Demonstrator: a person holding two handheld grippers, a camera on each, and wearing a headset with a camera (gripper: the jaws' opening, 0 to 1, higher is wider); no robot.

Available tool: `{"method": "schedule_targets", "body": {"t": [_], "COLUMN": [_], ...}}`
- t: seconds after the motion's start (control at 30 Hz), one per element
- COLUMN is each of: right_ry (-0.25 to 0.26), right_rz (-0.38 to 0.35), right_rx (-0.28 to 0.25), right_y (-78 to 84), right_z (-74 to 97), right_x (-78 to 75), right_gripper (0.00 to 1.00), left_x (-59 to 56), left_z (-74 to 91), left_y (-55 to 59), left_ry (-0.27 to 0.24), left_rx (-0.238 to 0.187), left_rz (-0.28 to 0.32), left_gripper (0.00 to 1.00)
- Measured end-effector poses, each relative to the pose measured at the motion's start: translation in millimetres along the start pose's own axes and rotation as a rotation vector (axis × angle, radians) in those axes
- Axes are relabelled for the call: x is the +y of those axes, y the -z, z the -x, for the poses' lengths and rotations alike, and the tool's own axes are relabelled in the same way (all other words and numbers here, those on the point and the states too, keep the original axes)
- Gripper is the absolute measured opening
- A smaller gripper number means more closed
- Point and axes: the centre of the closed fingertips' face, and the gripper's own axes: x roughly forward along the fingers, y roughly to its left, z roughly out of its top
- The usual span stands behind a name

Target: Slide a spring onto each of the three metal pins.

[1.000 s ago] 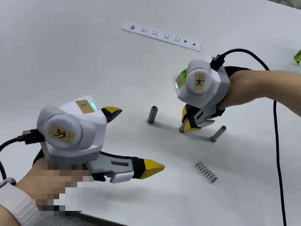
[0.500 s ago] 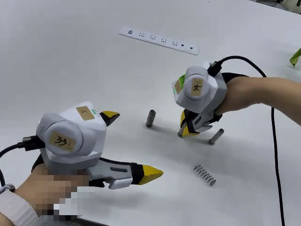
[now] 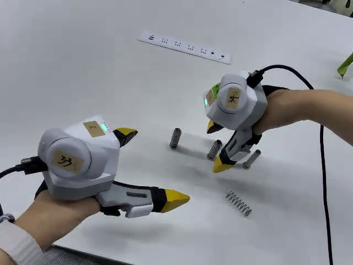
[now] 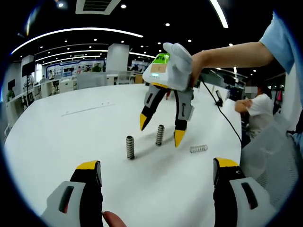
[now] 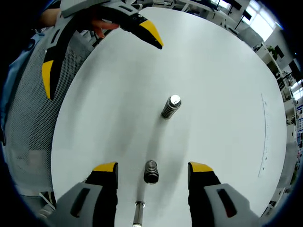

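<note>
Two metal pins stand upright on the white table, each with a spring on it: one (image 3: 176, 138) (image 4: 129, 147) (image 5: 171, 107) and a second (image 3: 214, 149) (image 4: 160, 135) (image 5: 151, 171). My right gripper (image 3: 216, 147) (image 5: 152, 168) is open, its yellow tips either side of the second pin and not touching it. A bare pin (image 3: 252, 159) (image 5: 138, 213) lies flat just right of it. A loose spring (image 3: 239, 202) (image 4: 199, 148) lies nearer the front. My left gripper (image 3: 151, 165) (image 4: 156, 175) hovers open and holds nothing at the lower left.
A white power strip (image 3: 185, 47) lies at the back of the table (image 3: 83, 66). A black cable (image 3: 322, 165) runs from the right gripper down the right side. A green object (image 3: 345, 65) shows at the right edge. A seated person (image 4: 255, 104) is in the background.
My right gripper was shut around the second pin and spring. It has opened and lifted a little, and the sprung pin stays standing. The left gripper has barely moved.
</note>
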Motion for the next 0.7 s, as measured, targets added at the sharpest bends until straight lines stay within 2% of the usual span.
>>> {"method": "schedule_targets", "body": {"t": [0.13, 0.33, 0.4, 0.47, 0.67, 0.7], "right_ry": [0.027, 0.08, 0.1, 0.13, 0.147, 0.164], "right_rz": [-0.04, -0.084, -0.099, -0.145, -0.192, -0.199], "right_rx": [-0.032, -0.079, -0.101, -0.133, -0.179, -0.19], "right_y": [-1.3, -2.5, -2.6, -0.9, 5.0, 6.0], "right_z": [3.4, 7.5, 9.7, 11.7, 24.8, 28.2], "right_x": [-2.7, -5.0, -7.1, -10.7, -6.1, -5.8], "right_gripper": [0.8, 0.98, 0.99, 0.99, 0.99, 0.99], "left_x": [-1.9, 1.0, 3.8, 6.7, 10.4, 10.0], "left_z": [0.1, 0.9, 1.8, 2.9, 5.0, 5.4], "left_y": [-0.7, -1.5, -2.6, -4.2, -6.1, -6.8], "left_ry": [0.004, 0.003, -0.002, -0.009, -0.013, -0.012], "left_rx": [0.0, 0.004, 0.0, -0.007, -0.007, -0.005], "left_rz": [0.0, -0.007, -0.002, 0.001, -0.006, -0.011], "left_gripper": [1.0, 1.0, 1.0, 1.0, 1.0, 1.0]}}
